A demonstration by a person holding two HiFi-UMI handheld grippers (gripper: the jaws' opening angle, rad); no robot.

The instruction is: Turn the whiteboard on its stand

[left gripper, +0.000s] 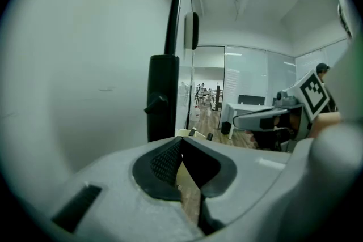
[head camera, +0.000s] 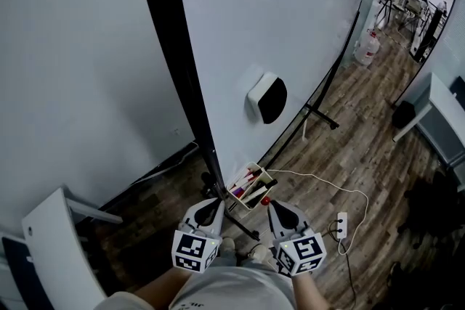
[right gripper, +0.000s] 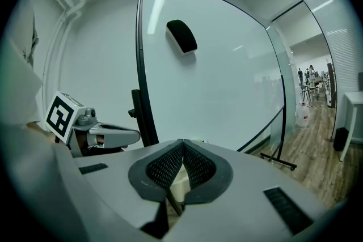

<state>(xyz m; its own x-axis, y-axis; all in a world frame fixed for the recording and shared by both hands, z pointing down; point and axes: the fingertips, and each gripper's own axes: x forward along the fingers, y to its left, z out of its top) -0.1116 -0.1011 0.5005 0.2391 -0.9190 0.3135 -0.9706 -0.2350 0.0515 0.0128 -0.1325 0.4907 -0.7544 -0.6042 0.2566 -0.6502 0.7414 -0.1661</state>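
Eraser point(head camera: 267, 98): black pad, white back.
Tray point(head camera: 251, 185): cream, holding red and black markers.
Power strip point(head camera: 341, 223): white, lying on the floor point(head camera: 363, 149).
Cable point(head camera: 320, 181): white, running from tray to strip.
Jug point(head camera: 368, 47): clear, far off.
Floor: dark wood planks.

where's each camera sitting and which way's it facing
Head view: on the person's head, steeply down at the whiteboard and stand post; left gripper, right gripper, forearms show.
Left gripper view: on the left gripper, along its closed fingers toward the stand post; right gripper at right.
Right gripper view: on the right gripper, toward the whiteboard face; left gripper at left.
Shared: head and right gripper views both show the eraser.
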